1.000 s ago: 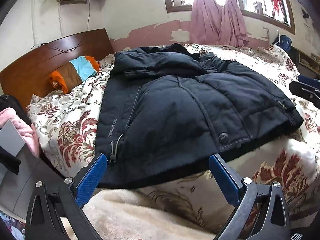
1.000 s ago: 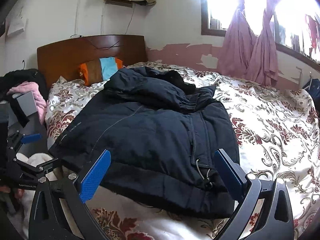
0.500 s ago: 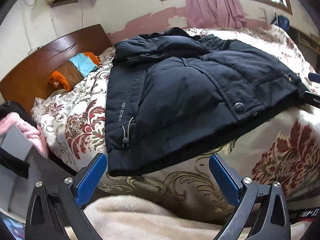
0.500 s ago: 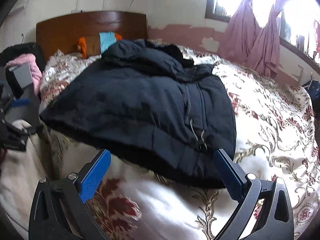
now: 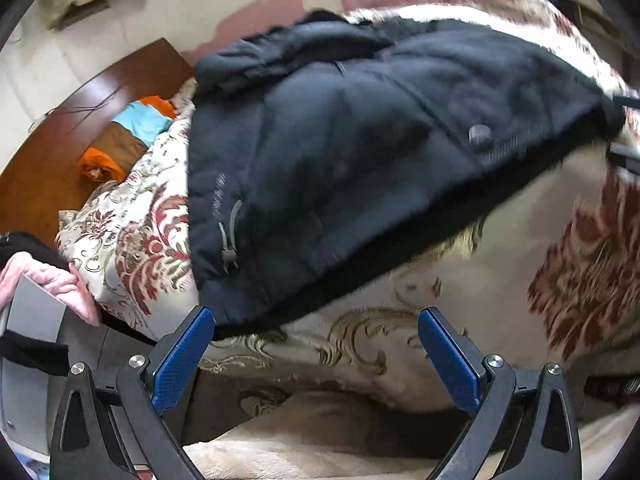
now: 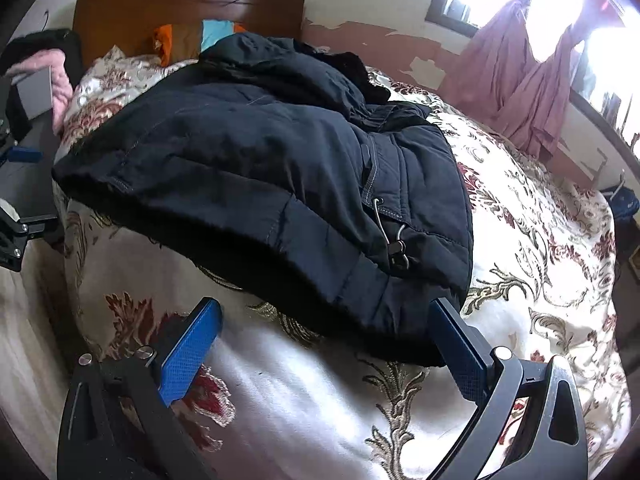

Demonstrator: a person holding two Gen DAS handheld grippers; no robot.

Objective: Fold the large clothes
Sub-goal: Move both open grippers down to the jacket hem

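Jaws of both grippers stand spread at the dark jacket (image 6: 260,168) hem, its far collar bunched and indistinct.

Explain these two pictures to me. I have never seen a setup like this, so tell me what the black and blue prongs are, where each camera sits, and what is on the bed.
No robot here: a person holds a two-finger claw in each hand, with a fisheye camera on each looking along its fingers. One picture is from the left claw, the other from the right claw. Both are open and hold nothing. On the floral bedspread lies a dark padded jacket, the garment to be folded. Each claw is low at the jacket's near hem, one towards each corner. Behind are a wooden headboard and a striped pillow.
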